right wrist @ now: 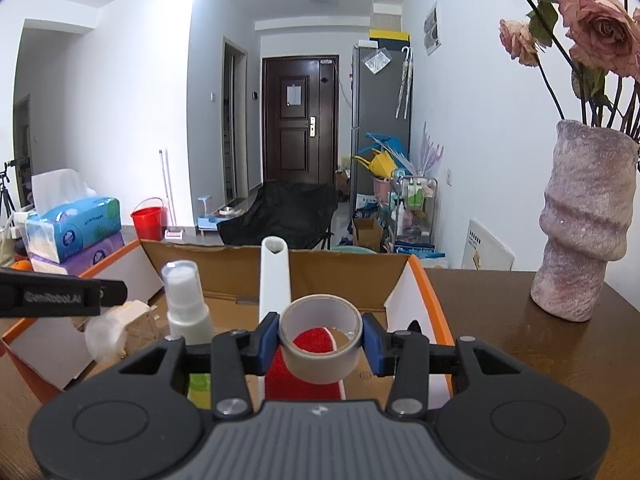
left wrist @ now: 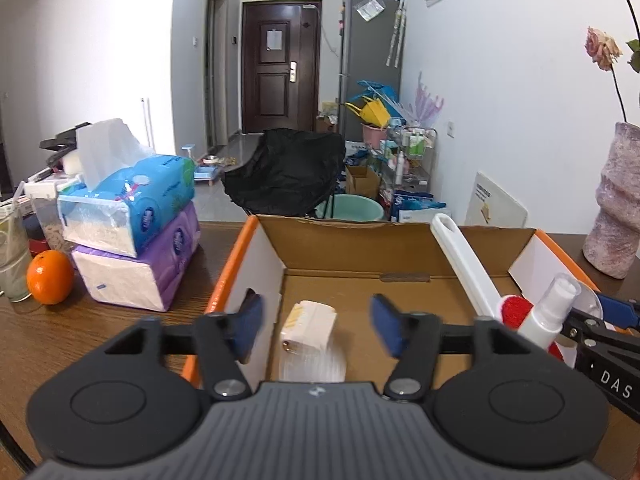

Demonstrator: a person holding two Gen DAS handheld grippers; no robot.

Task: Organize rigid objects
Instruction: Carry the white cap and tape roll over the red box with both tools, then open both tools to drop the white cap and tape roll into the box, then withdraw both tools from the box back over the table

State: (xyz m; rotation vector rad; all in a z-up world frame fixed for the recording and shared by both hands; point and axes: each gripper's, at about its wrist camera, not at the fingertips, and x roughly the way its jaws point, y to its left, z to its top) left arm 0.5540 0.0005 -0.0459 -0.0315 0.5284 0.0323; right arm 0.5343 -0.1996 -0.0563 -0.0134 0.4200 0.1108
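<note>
Blue-padded left gripper angled down over open cardboard box on wooden table, jaws wide, nothing between the pads; cream brush-like block with clear ribbed lid lying on box floor below; right gripper also tilted down, clamped across a grey-beige tape roll, ring upright above box; white spray bottle and red fuzzy pad inside; side arm reads "GenRobot.AI".
</note>
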